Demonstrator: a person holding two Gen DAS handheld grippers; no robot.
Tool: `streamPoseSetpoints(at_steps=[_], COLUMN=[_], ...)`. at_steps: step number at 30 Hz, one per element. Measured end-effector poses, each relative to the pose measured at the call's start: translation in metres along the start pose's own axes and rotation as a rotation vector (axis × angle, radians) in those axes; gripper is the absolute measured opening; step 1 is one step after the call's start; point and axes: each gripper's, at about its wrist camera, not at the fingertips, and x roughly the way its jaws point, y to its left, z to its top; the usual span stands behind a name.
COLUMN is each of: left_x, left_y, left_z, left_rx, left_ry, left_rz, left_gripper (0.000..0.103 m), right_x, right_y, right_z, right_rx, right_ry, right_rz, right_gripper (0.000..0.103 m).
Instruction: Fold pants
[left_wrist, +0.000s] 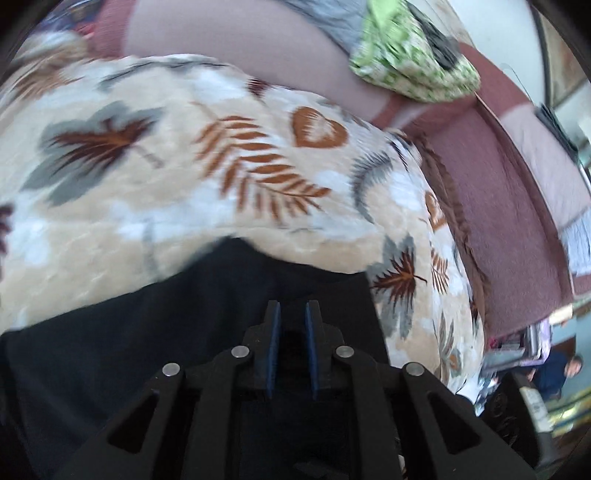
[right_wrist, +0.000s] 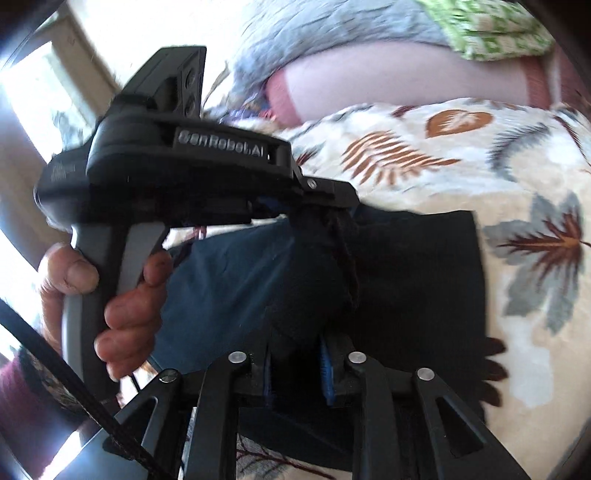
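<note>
Presently, bed: leaf-print blanket (left_wrist: 155, 206) covers it.
Pants: dark pants (right_wrist: 417, 280) lie on the blanket, partly lifted and bunched between the two tongs.
Left tongs: left tongs (left_wrist: 292, 308) over the dark cloth, pads narrowly apart; whether cloth is pinched there, cannot tell. Held by a hand (right_wrist: 110, 306).
Right tongs: right tongs (right_wrist: 295, 354) have a fold of the pants between the blue pads, which press on it.
Background: green patterned cloth (left_wrist: 410, 55) on the far side.

Navy pants (right_wrist: 417, 266), leaf-patterned cream blanket (left_wrist: 155, 192)
</note>
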Motion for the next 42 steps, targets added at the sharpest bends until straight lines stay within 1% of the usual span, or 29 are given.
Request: streamPoseSetpoints(at_steps=[1,2,3,4,6,8,9,11,12,13,15,16,18,21,23,26,29,30,31,33,35,37,39,41,42], left_x=[-0.007,-0.016,-0.031,-0.042,-0.063,-0.076,-0.084,-0.091,-0.094,-0.096,-0.098,-0.098,-0.101,-0.104,-0.109,-0.121,-0.140,-0.146,-0.155,-0.167,-0.180,-0.188,-0.191,-0.191,-0.188], left_y=[0.006,0.012,0.019,0.024,0.036,0.045,0.050,0.052,0.051,0.050,0.046,0.045,0.046,0.047,0.048,0.050,0.052,0.053,0.053,0.052,0.048,0.043,0.035,0.028,0.022], left_z=[-0.001,-0.003,-0.006,-0.008,-0.013,-0.018,-0.024,-0.033,-0.040,-0.046,-0.060,-0.067,-0.083,-0.106,-0.118,-0.134,-0.146,-0.149,-0.152,-0.155,-0.157,-0.157,-0.156,-0.155,-0.154], left_rx=[-0.020,-0.034,-0.054,-0.069,-0.117,-0.159,-0.182,-0.195,-0.196,-0.196,-0.188,-0.187,-0.195,-0.238,-0.261,-0.287,-0.308,-0.313,-0.316,-0.316,-0.310,-0.308,-0.300,-0.281,-0.268], left_ry=[-0.016,-0.039,-0.084,-0.117,-0.165,-0.191,-0.210,-0.221,-0.223,-0.224,-0.227,-0.226,-0.231,-0.224,-0.223,-0.218,-0.240,-0.250,-0.264,-0.291,-0.324,-0.350,-0.368,-0.367,-0.360], left_rz=[-0.008,-0.011,-0.006,0.000,0.009,0.020,0.037,0.063,0.087,0.106,0.137,0.148,0.165,0.206,0.236,0.304,0.348,0.353,0.358,0.368,0.391,0.401,0.410,0.413,0.415], left_gripper=[0.028,0.042,0.048,0.054,0.055,0.055,0.055,0.055,0.055,0.055,0.055,0.055,0.055,0.055,0.056,0.057,0.058,0.059,0.060,0.061,0.063,0.065,0.067,0.068,0.068], right_x=[0.005,0.008,0.008,0.009,0.010,0.008,0.007,0.001,-0.012,-0.021,-0.040,-0.047,-0.057,-0.059,-0.051,-0.025,0.001,0.016,0.023,0.029,0.028,0.020,0.003,-0.010,-0.014], right_y=[0.003,0.004,0.012,0.017,0.023,0.030,0.033,0.033,0.043,0.046,0.038,0.034,0.027,0.020,0.016,0.014,0.017,0.021,0.024,0.032,0.038,0.041,0.040,0.036,0.031], right_z=[-0.001,-0.001,-0.007,-0.009,-0.010,-0.012,-0.013,-0.012,-0.021,-0.023,-0.022,-0.021,-0.013,0.001,0.012,0.018,0.006,0.000,-0.007,-0.018,-0.018,-0.011,-0.001,0.009,0.015], right_rx=[-0.014,-0.023,-0.034,-0.043,-0.061,-0.079,-0.087,-0.091,-0.092,-0.086,-0.060,-0.044,-0.008,0.039,0.091,0.179,0.277,0.306,0.314,0.295,0.252,0.247,0.238,0.237,0.246], right_ry=[0.015,0.021,0.023,0.021,0.019,0.022,0.023,0.023,0.026,0.026,0.002,-0.011,-0.037,-0.052,-0.044,0.003,0.091,0.146,0.178,0.202,0.201,0.194,0.146,0.095,0.066], right_rz=[0.008,0.018,0.039,0.070,0.116,0.135,0.142,0.168,0.198,0.229,0.257,0.245,0.182,0.112,0.137,0.220,0.330,0.367,0.381,0.363,0.344,0.359,0.386,0.368,0.344], right_gripper=[0.037,0.049,0.058,0.062,0.076,0.079,0.079,0.079,0.079,0.079,0.079,0.079,0.079,0.076,0.076,0.076,0.076,0.076,0.076,0.076,0.076,0.076,0.076,0.076,0.077])
